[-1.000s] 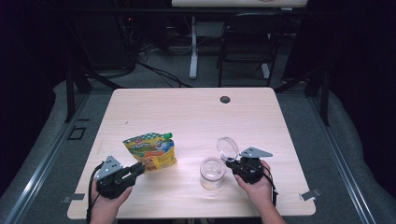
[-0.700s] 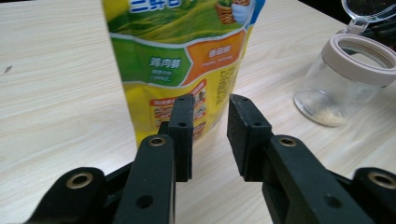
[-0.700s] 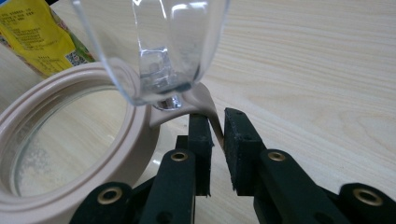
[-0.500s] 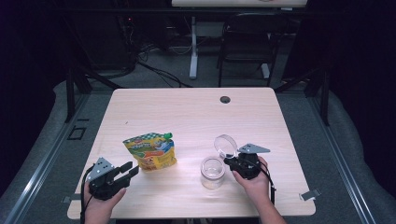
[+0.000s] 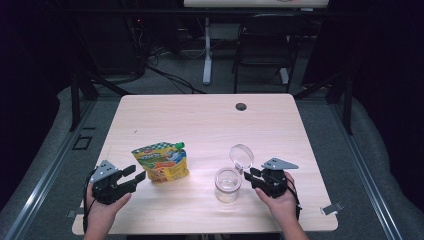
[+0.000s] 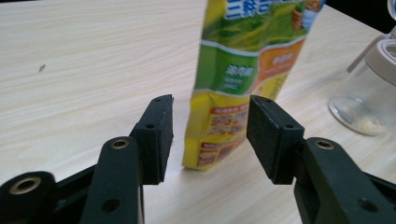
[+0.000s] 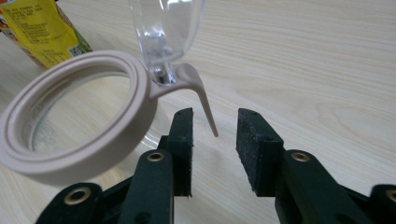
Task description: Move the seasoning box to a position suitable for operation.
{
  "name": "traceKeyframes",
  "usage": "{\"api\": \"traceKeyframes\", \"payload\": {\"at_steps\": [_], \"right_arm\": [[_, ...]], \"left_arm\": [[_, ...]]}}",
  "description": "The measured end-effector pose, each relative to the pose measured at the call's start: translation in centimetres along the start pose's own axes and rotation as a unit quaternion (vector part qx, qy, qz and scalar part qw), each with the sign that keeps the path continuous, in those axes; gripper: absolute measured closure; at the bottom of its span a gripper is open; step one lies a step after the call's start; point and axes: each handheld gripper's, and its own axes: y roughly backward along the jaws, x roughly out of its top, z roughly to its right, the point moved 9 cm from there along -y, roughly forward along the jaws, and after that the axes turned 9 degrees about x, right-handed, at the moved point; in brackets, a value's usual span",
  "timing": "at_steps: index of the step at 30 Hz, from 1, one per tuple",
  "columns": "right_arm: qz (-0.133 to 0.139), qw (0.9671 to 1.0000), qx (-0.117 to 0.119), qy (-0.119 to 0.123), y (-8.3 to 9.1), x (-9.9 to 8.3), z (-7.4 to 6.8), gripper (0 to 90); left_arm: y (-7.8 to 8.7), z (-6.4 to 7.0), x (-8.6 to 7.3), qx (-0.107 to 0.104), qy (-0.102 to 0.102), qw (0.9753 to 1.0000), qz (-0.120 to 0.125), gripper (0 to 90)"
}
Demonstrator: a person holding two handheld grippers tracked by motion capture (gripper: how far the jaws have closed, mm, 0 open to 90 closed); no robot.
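Observation:
A yellow-green snack pouch (image 5: 161,162) with a green cap stands on the wooden table (image 5: 210,120), left of centre. My left gripper (image 5: 136,176) is open, with its tips just short of the pouch's left edge. In the left gripper view the pouch (image 6: 243,60) rises just beyond the open gripper (image 6: 210,112), in line with the gap. A clear glass jar (image 5: 228,184) stands to the right, its hinged lid (image 5: 241,155) swung up. My right gripper (image 5: 250,176) is open beside it. In the right gripper view the beige rim (image 7: 70,135) and its latch tab (image 7: 205,105) hang over the open gripper (image 7: 212,116), and nothing is gripped.
A round dark cable port (image 5: 241,106) sits near the table's far edge. Beyond the table stand a chair (image 5: 260,45) and a desk leg on grey floor. The far half of the tabletop is bare wood.
My left gripper has drawn back a little to the left, away from the pouch. The right gripper, jar and lid have hardly moved.

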Motion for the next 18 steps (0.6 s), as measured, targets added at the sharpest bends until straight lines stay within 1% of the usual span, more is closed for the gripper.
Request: {"api": "traceKeyframes", "payload": {"at_steps": [1,2,3,4,5,7,8,9,10,11,12,13,14,15,16,17,18], "right_arm": [[-0.001,1.0,-0.002,0.0,0.2,-0.1,0.1,65.7],[-0.002,1.0,-0.005,0.0,0.6,-0.4,0.2,64.6],[-0.002,1.0,-0.005,0.0,0.6,-0.4,0.2,64.6],[0.001,0.9999,-0.015,0.007,1.1,-0.5,0.4,63.9],[0.001,0.9999,-0.015,0.007,1.1,-0.5,0.4,63.9],[0.008,0.9997,-0.023,0.009,1.6,-0.6,0.7,63.1],[0.018,0.9994,-0.028,0.008,2.0,-0.6,0.8,62.9],[0.018,0.9994,-0.028,0.008,2.0,-0.6,0.8,62.9],[0.021,0.9993,-0.029,0.008,2.1,-0.6,0.9,62.7],[0.021,0.9993,-0.032,0.007,2.4,-0.7,0.9,62.4],[0.025,0.9991,-0.033,0.006,2.5,-0.7,1.0,61.5],[0.024,0.9991,-0.033,0.005,2.6,-0.8,1.0,61.4],[0.017,0.9993,-0.032,-0.003,2.7,-1.2,1.2,61.9],[0.017,0.9993,-0.032,-0.003,2.7,-1.2,1.2,61.9],[0.017,0.9995,-0.027,-0.009,2.7,-1.4,1.1,61.9],[0.01,0.9995,-0.029,-0.011,2.8,-1.7,1.3,61.2],[0.01,0.9995,-0.029,-0.011,2.8,-1.7,1.3,61.2]], "left_arm": [[-0.2,0.1,0.1,-0.01,-0.001,1.0,-0.001,50.8],[-0.4,0.1,0.3,-0.013,-0.004,0.9999,0.002,49.3],[-0.4,0.1,0.3,-0.013,-0.004,0.9999,0.002,49.4],[-0.7,0.2,0.5,-0.025,-0.007,0.9997,0.003,49.1],[-0.7,0.2,0.5,-0.025,-0.007,0.9997,0.003,48.5],[-1.0,0.1,0.8,-0.041,0.002,0.9991,0.007,48.4],[-1.3,0.0,0.8,-0.051,0.004,0.9987,0.001,47.5],[-1.3,0.0,0.8,-0.051,0.004,0.9987,0.001,47.5],[-1.4,0.0,0.9,-0.055,0.003,0.9985,0.002,47.5],[-1.6,0.0,0.9,-0.061,0.007,0.9981,0.002,47.8],[-1.7,0.0,0.9,-0.066,0.005,0.9978,0.0,48.4],[-1.9,0.1,1.0,-0.069,0.005,0.9976,0.0,48.4],[-2.0,0.2,1.0,-0.074,0.003,0.9972,-0.001,50.0],[-2.1,0.4,1.0,-0.079,0.0,0.9969,0.0,50.0],[-2.2,0.5,1.1,-0.08,-0.003,0.9968,-0.001,51.0],[-2.3,0.6,1.1,-0.08,-0.007,0.9967,0.0,53.4],[-2.4,0.6,1.1,-0.076,-0.009,0.9971,-0.003,53.4]]}}
